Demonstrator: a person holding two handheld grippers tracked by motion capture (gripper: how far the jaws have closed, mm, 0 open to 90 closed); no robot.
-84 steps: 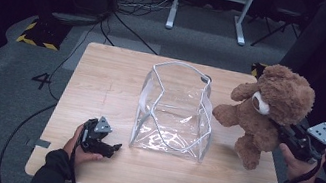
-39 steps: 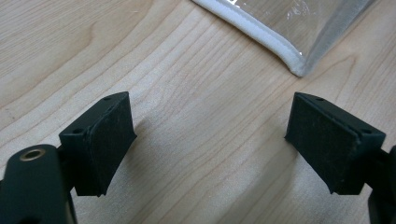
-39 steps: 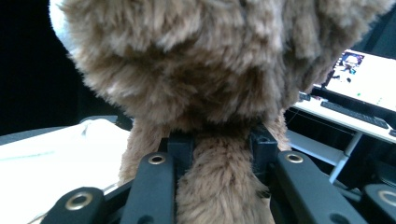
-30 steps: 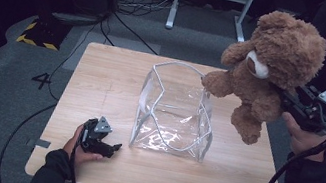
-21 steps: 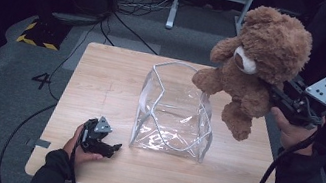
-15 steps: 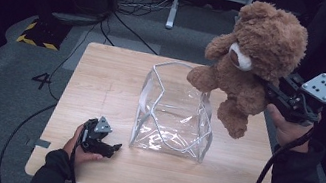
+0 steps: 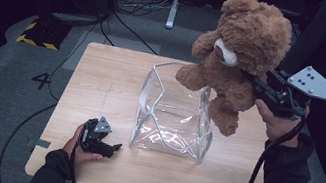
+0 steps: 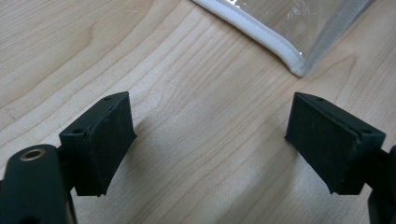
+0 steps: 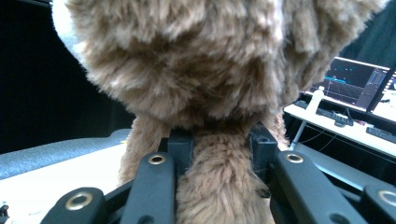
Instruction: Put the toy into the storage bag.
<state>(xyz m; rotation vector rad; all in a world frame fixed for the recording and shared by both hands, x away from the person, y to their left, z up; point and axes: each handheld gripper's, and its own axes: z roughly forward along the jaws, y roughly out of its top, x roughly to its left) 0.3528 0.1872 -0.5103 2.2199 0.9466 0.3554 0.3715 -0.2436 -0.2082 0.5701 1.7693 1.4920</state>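
Clear bag [image 7: 174, 116] standing open-topped mid-table [image 7: 103, 76], nothing inside. Bear [image 7: 238, 54] hanging in the air above the bag's right rim, one foot dangling beside that wall, outside it. Right gripper [image 9: 219, 149] clamped tight on the bear's fur, jaws pinching a fold between them. Left gripper [image 8: 210, 140] resting low on the table near the bag's front-left corner, jaws spread wide, holding nothing.
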